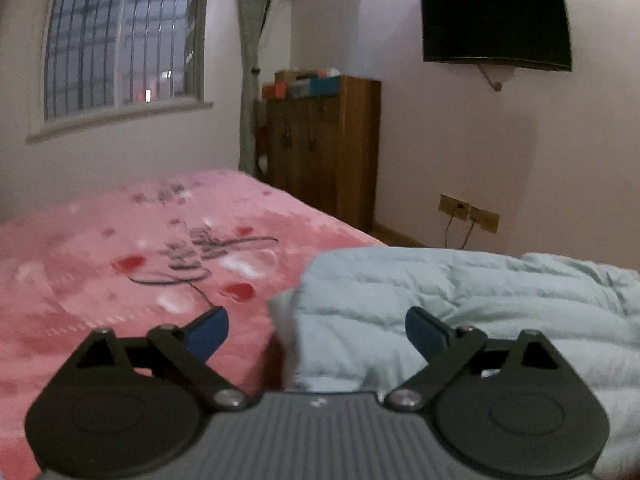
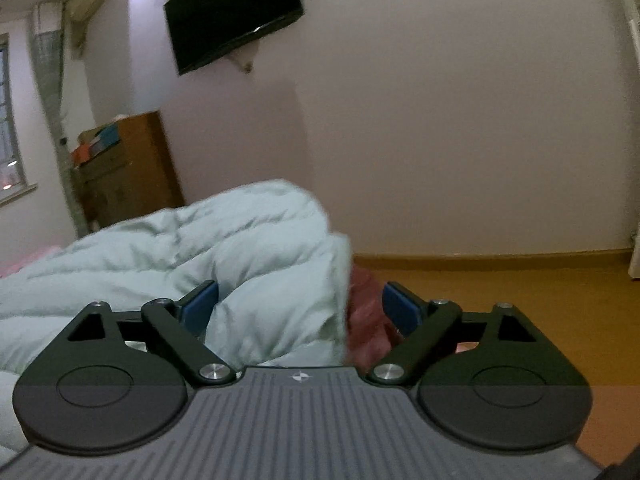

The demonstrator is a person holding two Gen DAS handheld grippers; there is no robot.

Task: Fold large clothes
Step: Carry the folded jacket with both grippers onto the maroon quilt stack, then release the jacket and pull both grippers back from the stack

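My left tongs (image 1: 316,330) stand wide open, gripping nothing, just above the near edge of the pale green quilted coat (image 1: 460,304) lying on the pink bedspread (image 1: 120,248). My right tongs (image 2: 300,308) gape equally wide; the coat's bulky fold (image 2: 256,264) sits between the blue pads (image 2: 200,306), unclamped

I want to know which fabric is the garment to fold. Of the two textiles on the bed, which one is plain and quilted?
The pale mint puffer jacket, plain with stitched padded rows. The pink blanket beneath carries red hearts and dark lettering.
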